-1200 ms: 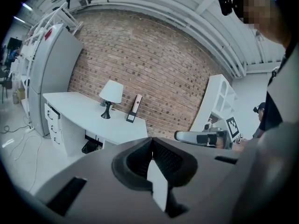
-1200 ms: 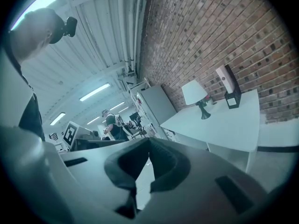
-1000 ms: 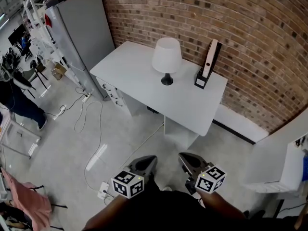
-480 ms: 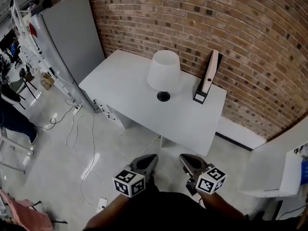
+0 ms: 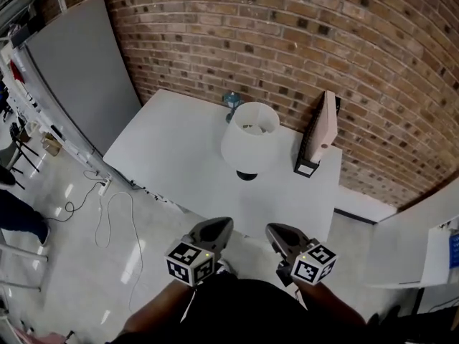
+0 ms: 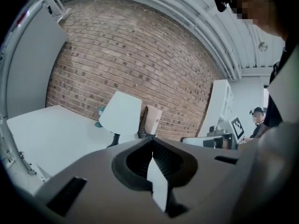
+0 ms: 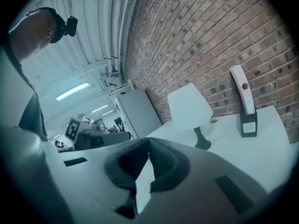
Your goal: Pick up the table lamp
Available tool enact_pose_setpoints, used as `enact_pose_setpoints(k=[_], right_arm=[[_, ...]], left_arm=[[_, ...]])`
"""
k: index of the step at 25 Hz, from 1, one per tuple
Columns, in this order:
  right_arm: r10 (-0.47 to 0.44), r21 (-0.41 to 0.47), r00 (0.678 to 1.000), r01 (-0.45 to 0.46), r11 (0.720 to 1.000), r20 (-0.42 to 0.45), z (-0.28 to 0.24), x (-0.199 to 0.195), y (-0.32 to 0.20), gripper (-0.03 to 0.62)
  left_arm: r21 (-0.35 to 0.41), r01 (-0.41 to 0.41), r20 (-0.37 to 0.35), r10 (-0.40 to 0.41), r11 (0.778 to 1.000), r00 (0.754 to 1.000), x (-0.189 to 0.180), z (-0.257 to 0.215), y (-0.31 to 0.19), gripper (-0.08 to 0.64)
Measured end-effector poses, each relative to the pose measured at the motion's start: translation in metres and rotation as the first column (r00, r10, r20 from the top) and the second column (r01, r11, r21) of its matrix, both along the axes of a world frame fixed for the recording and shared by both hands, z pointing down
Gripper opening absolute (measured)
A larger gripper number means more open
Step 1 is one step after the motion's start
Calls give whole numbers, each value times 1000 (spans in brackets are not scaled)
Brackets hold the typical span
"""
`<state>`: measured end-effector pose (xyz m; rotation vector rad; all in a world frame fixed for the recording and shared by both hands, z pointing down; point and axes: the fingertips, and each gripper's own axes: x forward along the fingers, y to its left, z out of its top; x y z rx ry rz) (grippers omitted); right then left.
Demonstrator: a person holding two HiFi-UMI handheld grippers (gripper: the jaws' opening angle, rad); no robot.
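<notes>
The table lamp, with a white shade and a small black base, stands upright near the back of the white table. It also shows in the left gripper view as the lamp and in the right gripper view as the lamp. My left gripper and right gripper hover side by side short of the table's near edge, both shut and empty, well short of the lamp.
A tall upright holder with a beige board stands right of the lamp against the brick wall. A small teal object sits behind the lamp. A grey panel stands to the left, cables lie on the floor, and white furniture is to the right.
The view has closed in on the table: lamp and table now appear larger and nearer. Both grippers moved forward with it, staying shut and side by side.
</notes>
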<state>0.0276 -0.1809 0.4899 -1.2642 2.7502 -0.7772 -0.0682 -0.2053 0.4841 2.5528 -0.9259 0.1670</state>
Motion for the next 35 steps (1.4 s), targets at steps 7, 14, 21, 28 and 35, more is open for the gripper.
enact_pose_setpoints(k=[7, 14, 21, 28, 35], right_arm=[[67, -19, 998, -67, 998, 2, 6, -16, -57, 5], [117, -40, 993, -117, 992, 11, 9, -2, -80, 5], [77, -34, 996, -76, 997, 34, 5, 11, -99, 5], [27, -13, 999, -27, 1000, 45, -5, 34, -123, 5], [-45, -14, 991, 47, 999, 127, -12, 39, -132, 54]], left_arm=[[-48, -43, -61, 40, 998, 997, -19, 7, -62, 3], [-87, -52, -81, 45, 995, 996, -19, 19, -82, 3], [-53, 7, -85, -12, 999, 996, -10, 7, -100, 3], [-44, 75, -77, -78, 996, 994, 1, 6, -108, 3], [-65, 108, -154, -117, 992, 981, 11, -3, -113, 5]])
